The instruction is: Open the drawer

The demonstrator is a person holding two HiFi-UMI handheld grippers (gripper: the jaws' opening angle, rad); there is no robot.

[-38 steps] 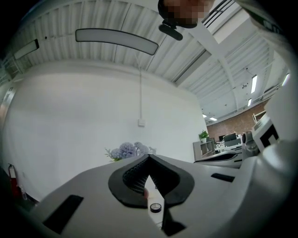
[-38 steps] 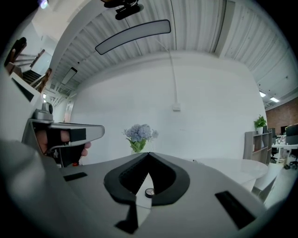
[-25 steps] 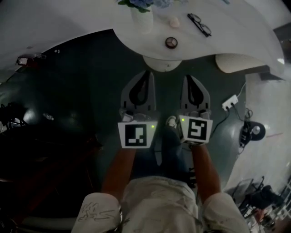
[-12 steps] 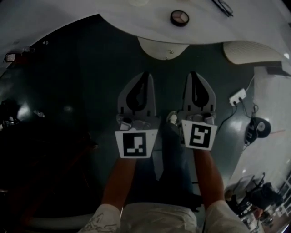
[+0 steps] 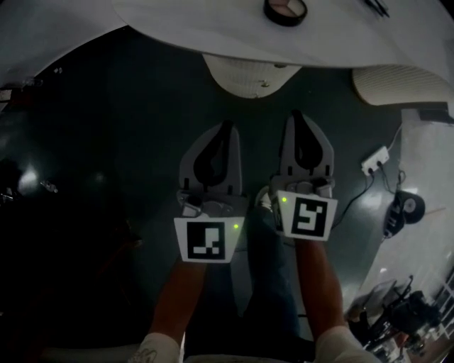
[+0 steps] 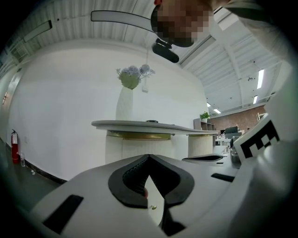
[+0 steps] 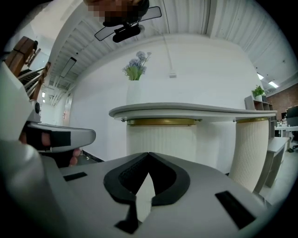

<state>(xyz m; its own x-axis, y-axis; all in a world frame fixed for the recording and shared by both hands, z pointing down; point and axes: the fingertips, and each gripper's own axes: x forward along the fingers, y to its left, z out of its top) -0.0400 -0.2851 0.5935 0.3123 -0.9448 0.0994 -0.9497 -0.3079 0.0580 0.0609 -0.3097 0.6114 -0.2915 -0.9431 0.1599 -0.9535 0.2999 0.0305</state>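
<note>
Both grippers are held side by side and nearly level over the dark floor, pointing at a white round table (image 5: 177,32). My left gripper (image 5: 227,127) is shut with nothing between its jaws. My right gripper (image 5: 296,115) is shut and empty too. Ahead of both stands the table's white ribbed pedestal (image 5: 250,76), a short way off and untouched. In the right gripper view the tabletop (image 7: 186,111) lies above jaw height, with a gold band (image 7: 160,122) on top of the pedestal (image 7: 160,142). No drawer front or handle can be made out.
A round compact (image 5: 285,10) lies on the tabletop. A second ribbed pedestal (image 5: 397,85) stands to the right. A white power strip (image 5: 376,160) with its cable and a round device (image 5: 409,207) lie on the floor at the right. A vase of flowers (image 6: 130,76) stands on the table.
Both grippers have sunk together, staying shut and side by side. In the head view the tabletop and the things on it have slid toward the top edge.
</note>
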